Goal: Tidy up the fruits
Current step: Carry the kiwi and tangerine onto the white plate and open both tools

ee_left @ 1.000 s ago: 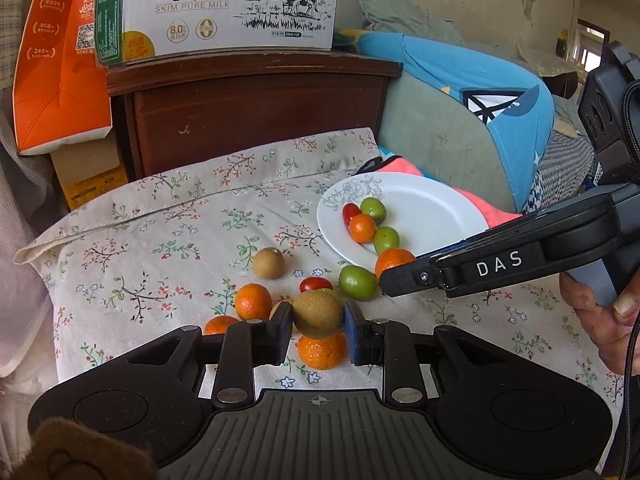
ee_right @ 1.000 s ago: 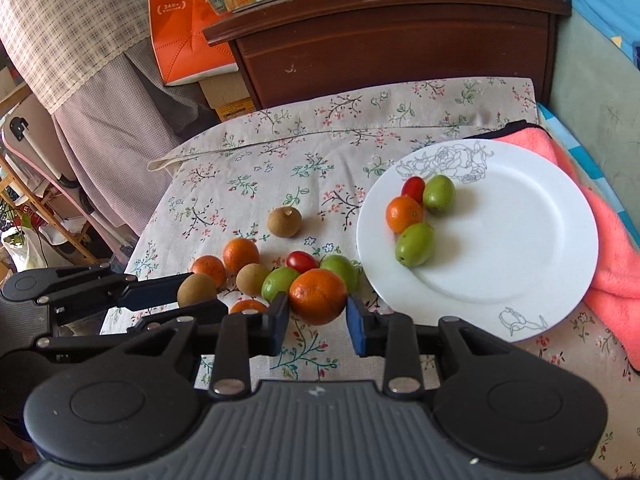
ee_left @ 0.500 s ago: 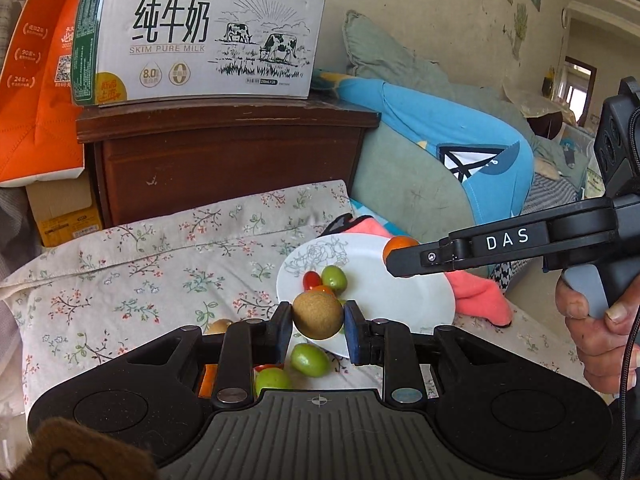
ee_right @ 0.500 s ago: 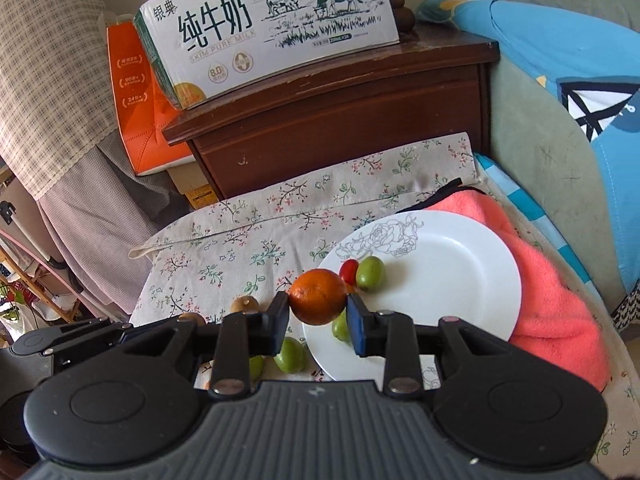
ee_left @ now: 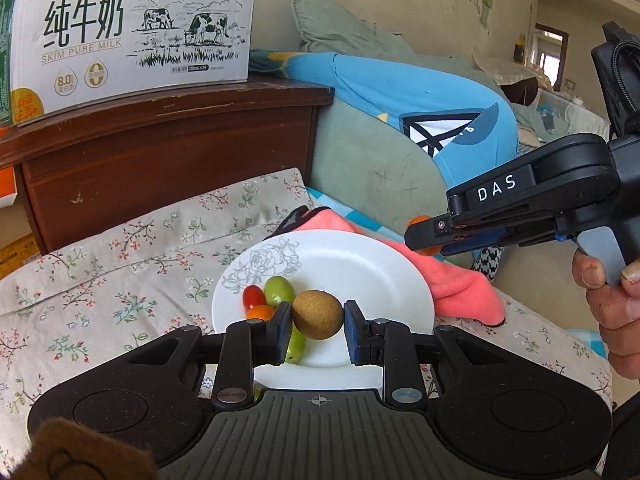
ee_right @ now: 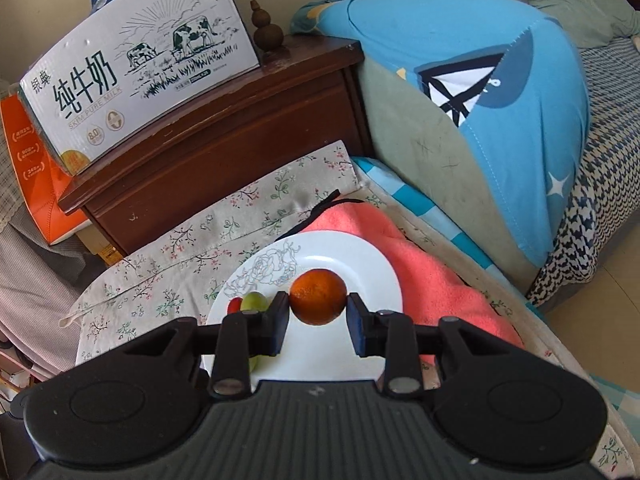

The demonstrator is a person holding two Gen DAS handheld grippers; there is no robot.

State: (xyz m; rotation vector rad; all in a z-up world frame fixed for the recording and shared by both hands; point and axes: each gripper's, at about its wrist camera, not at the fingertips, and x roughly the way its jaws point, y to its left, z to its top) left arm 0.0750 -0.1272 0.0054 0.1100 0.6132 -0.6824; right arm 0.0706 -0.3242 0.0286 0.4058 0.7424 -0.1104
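Note:
My left gripper (ee_left: 317, 320) is shut on a brown kiwi (ee_left: 318, 314) and holds it above the near part of the white plate (ee_left: 372, 272). On the plate lie a red cherry tomato (ee_left: 252, 296), a green fruit (ee_left: 279, 290), a small orange (ee_left: 260, 313) and another green fruit (ee_left: 295, 347). My right gripper (ee_right: 317, 312) is shut on an orange (ee_right: 318, 297) above the same plate (ee_right: 360, 268). The right gripper also shows in the left wrist view (ee_left: 426, 236), up at the right above the plate's far edge.
The plate sits on a floral cloth (ee_left: 120, 264) with a pink towel (ee_left: 456, 280) beside it. Behind stand a dark wooden cabinet (ee_left: 168, 152) with a milk carton box (ee_left: 128, 36), and blue and green bedding (ee_left: 400, 120) at the right.
Both grippers have risen and moved forward over the plate with their fruits still held. The loose fruits on the cloth have dropped out of view.

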